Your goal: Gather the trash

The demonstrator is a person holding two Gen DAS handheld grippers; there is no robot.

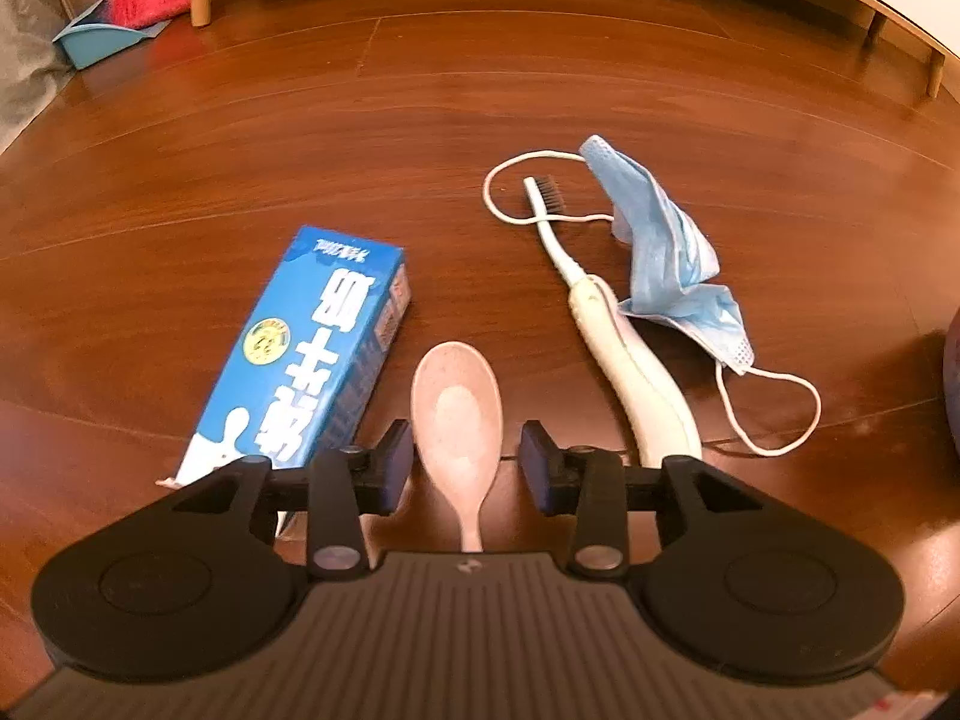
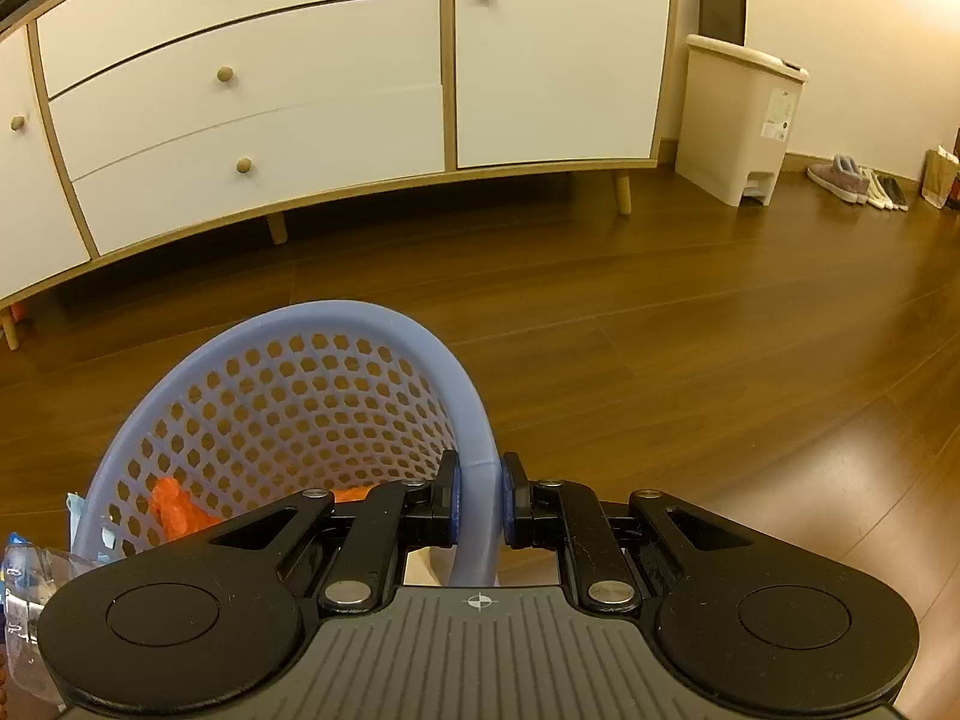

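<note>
Your left tongs point(image 1: 467, 459) stand apart around the pink spoon point(image 1: 459, 420). Milk carton point(image 1: 312, 354), toothbrush point(image 1: 606, 330) and face mask point(image 1: 666, 252) remain on the floor point(image 1: 300, 138). Right tongs point(image 2: 478, 495) are clamped on the basket point(image 2: 384, 318) rim; orange scrap point(image 2: 177, 510) already inside.

Warm yellowish light falls over a dark brown wooden floor point(image 2: 690, 324), its long planks glossy with a bright sheen at about four o'clock; at eleven o'clock stands a white sideboard point(image 2: 336, 84) with pale wood trim, round wooden knobs and short tapered legs, three drawers stacked beside plain doors; at one o'clock a cream pedal bin point(image 2: 741, 126) sits against the plain pale wall point(image 2: 852, 18), a dark flat panel point(image 2: 723, 9) propped upright behind it; further round toward two o'clock a row of shoes point(image 2: 858, 183) lines the skirting, with a paper bag point(image 2: 939, 180) at the very edge.
</note>
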